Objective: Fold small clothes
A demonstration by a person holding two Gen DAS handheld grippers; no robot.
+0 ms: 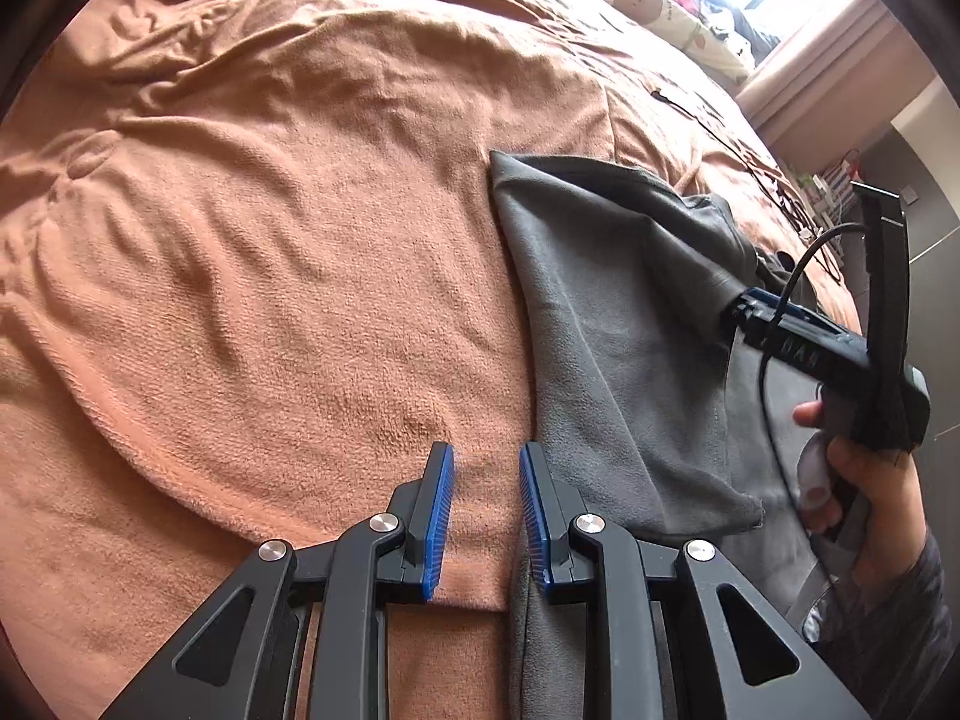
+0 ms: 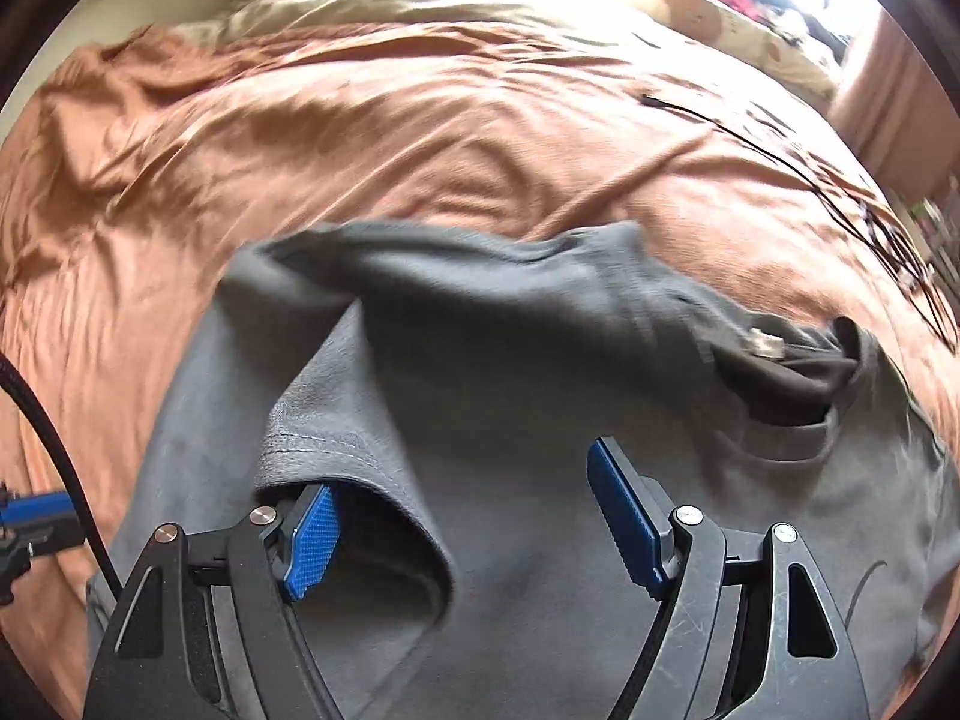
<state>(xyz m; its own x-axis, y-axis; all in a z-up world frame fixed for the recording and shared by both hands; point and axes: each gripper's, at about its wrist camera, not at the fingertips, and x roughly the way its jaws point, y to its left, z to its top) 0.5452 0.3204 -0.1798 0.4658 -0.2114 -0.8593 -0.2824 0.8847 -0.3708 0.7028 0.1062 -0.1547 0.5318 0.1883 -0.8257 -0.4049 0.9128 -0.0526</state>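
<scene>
In the left wrist view, the left gripper [image 1: 485,516] was seen held low over an orange blanket [image 1: 270,252], its blue-padded jaws standing a narrow gap apart with only blanket showing between them – nothing was pinched. A grey garment [image 1: 606,312] was spread on the blanket to the right, its left edge running down just beside the right-hand pad. Further right, the right gripper [image 1: 741,303] was held by a hand [image 1: 864,480] in a dark patterned sleeve, its tip pushed into a raised fold of the grey cloth; from this angle its jaws could not be read. A black cable [image 1: 720,126] was laid across the far part of the blanket, and a patterned pillow [image 1: 666,6] was seen near the bright window. In the right wrist view, somewhat blurred, the right gripper [image 2: 462,516] was shown with jaws spread wide over the grey garment [image 2: 528,360], which filled the lower middle of the picture. A hemmed flap of the cloth was draped over the tip of the left-hand pad, while the right-hand pad stood clear above the fabric – the cloth was not pressed between them. The orange blanket [image 2: 300,138] was seen beyond.
</scene>
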